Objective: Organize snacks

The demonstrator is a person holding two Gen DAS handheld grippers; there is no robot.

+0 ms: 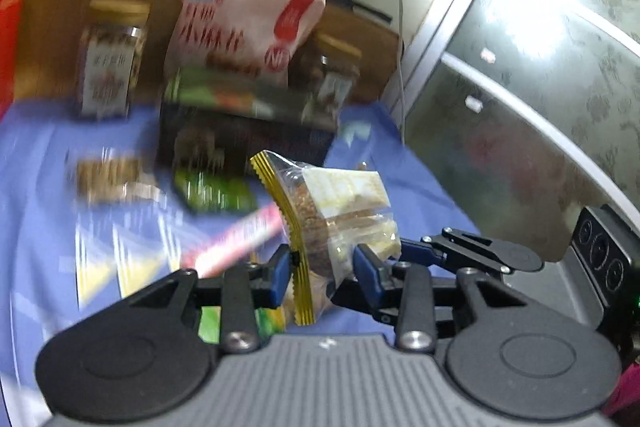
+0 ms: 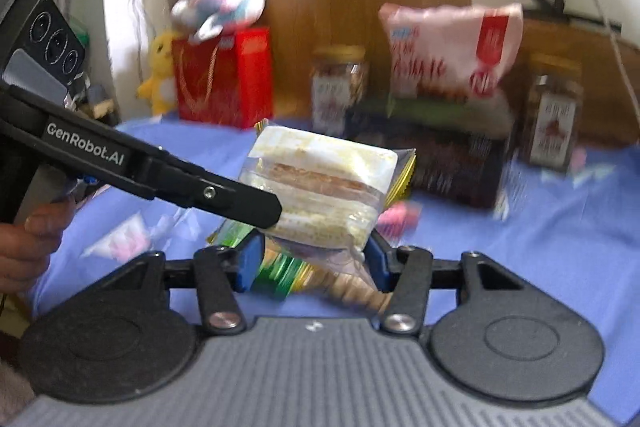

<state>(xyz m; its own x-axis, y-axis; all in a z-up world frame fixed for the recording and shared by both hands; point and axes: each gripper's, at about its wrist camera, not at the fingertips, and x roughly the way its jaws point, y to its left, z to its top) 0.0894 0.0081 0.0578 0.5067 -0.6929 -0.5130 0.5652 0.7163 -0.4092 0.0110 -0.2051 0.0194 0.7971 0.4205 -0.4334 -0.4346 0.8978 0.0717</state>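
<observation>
Left wrist view: left gripper (image 1: 322,269) pinches a clear, gold-edged cracker packet (image 1: 340,215); right gripper (image 2: 312,263) brackets it, grip unclear; background snacks blurred.

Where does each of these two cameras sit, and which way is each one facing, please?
Left wrist: on the left gripper, looking along its jaws at the sandwich packet gripped there; the right gripper's tip shows.
Right wrist: on the right gripper, facing the same packet between its jaws; the left gripper and a hand show.
Shared: packet, pink bag, jars, blue cloth.
</observation>
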